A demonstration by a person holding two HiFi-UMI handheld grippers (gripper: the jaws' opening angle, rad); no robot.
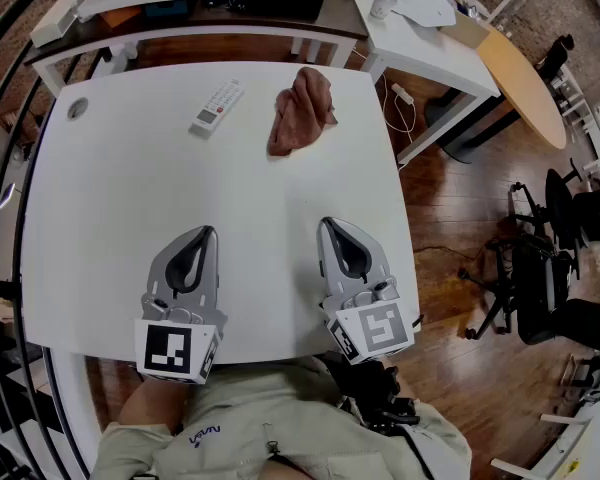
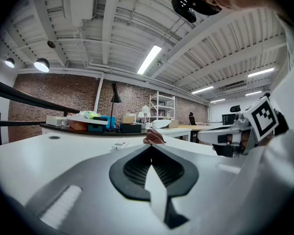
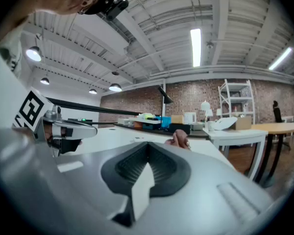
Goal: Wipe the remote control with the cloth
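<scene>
Holds left gripper [image 1: 204, 231] and right gripper [image 1: 330, 224] pressed together, empty, at near side — could merely shove far cloth [image 1: 300, 108] toward remote control [image 1: 217, 106] left of it unless opened first.

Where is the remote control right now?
In the head view, the remote control lies at the far side of the white table, left of the crumpled cloth, not touching it.

left tongs [image 1: 207, 232] closed, level, right tongs [image 1: 326, 224] closed, level
</scene>
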